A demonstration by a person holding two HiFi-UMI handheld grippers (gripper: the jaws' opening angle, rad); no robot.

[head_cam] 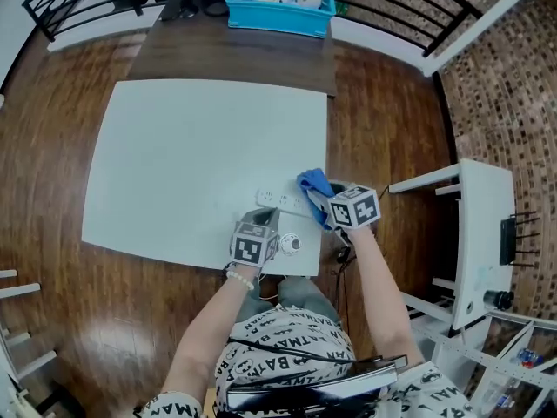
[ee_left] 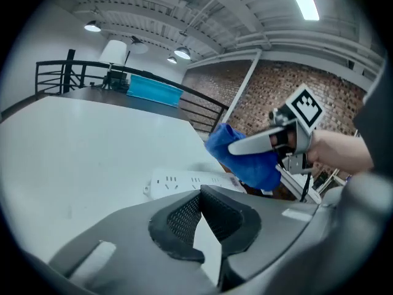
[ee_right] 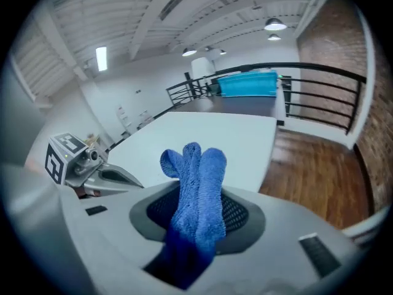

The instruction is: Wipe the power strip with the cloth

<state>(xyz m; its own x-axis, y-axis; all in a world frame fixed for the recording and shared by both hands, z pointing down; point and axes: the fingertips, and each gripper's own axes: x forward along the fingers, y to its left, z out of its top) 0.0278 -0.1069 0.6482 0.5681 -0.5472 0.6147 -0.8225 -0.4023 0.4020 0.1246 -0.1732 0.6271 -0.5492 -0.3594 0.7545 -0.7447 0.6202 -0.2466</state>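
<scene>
Right claw (ee_right: pixel 195 214) grips one cloth (ee_right: pixel 204 168), perhaps touching one power strip (ee_left: pixel 181 182).

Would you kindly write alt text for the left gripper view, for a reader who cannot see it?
The right gripper, shut on a blue cloth, hangs over the right end of a white power strip on a white table. In the foreground the left gripper points at the strip, tips together and empty.

White power strip (head_cam: pixel 280 200) near bunched blue cloth (head_cam: pixel 313 184)
</scene>
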